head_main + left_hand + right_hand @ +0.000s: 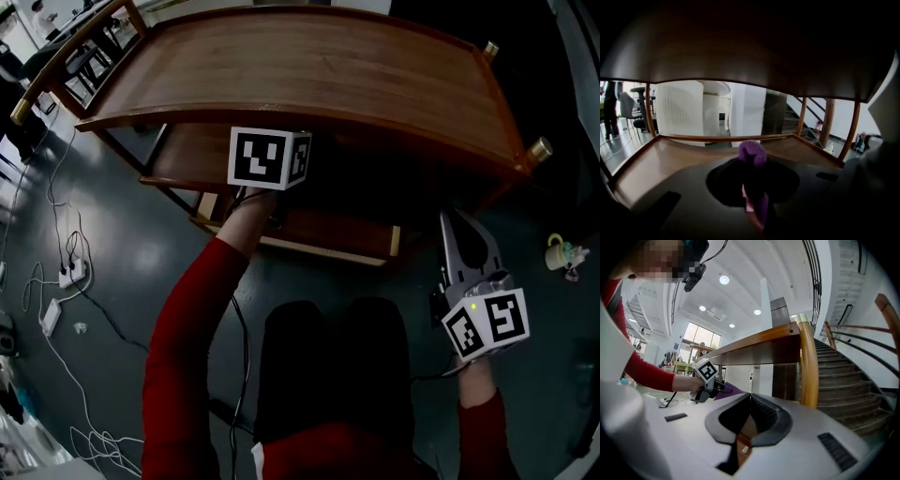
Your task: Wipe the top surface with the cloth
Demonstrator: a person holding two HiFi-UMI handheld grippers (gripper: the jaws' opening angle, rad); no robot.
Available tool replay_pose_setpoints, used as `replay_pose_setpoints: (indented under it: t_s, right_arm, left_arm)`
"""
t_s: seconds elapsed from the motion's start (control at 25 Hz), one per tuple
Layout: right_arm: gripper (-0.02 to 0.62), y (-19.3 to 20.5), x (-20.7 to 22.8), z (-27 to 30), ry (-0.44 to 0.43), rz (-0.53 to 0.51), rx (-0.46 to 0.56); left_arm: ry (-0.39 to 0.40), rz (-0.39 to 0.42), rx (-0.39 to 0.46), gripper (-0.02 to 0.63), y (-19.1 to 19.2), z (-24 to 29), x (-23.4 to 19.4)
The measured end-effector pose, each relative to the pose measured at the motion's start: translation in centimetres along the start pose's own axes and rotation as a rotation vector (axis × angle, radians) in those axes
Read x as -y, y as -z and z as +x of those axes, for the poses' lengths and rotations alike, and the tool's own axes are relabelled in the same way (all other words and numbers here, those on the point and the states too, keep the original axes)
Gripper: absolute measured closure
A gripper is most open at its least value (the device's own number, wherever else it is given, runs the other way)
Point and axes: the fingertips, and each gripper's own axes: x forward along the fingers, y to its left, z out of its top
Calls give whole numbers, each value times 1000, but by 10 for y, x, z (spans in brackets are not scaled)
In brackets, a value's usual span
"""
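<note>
The wooden trolley's curved top surface [309, 66] fills the upper head view, with nothing lying on it. My left gripper [753, 165] reaches under that top, over a lower shelf [656, 159]; only its marker cube [269, 157] shows from above. It is shut on a purple cloth [752, 152], which bulges out past the jaw tips. The right gripper view also catches the purple cloth [731, 390] in that gripper. My right gripper [459, 222] hangs low at the trolley's front right corner, below the top, shut with nothing in it.
A brass-capped corner post [539, 148] stands just above the right gripper. Cables and a power strip [70, 275] lie on the dark floor at left. A small pale object [561, 253] sits on the floor at right. A staircase [853, 376] rises behind the trolley.
</note>
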Motion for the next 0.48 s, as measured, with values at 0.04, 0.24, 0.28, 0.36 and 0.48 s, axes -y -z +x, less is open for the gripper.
replay_pose_setpoints:
  t_s: [0.04, 0.24, 0.28, 0.36, 0.48]
  right_arm:
    - [583, 0, -2, 2, -6, -2, -1]
    - [583, 6, -12, 11, -26, 3, -17]
    - [583, 7, -13, 12, -29, 5, -20]
    - [583, 9, -16, 14, -35, 3, -24]
    - [583, 9, -23, 17, -43, -4, -27]
  left_arm:
    - [-29, -4, 1, 543, 0, -4, -15]
    - [-175, -61, 4, 543, 6, -28, -97]
    - [-197, -77, 5, 543, 7, -32, -112]
    - [-245, -105, 2, 543, 9, -43, -140]
    - [-373, -99, -10, 543, 18, -67, -193]
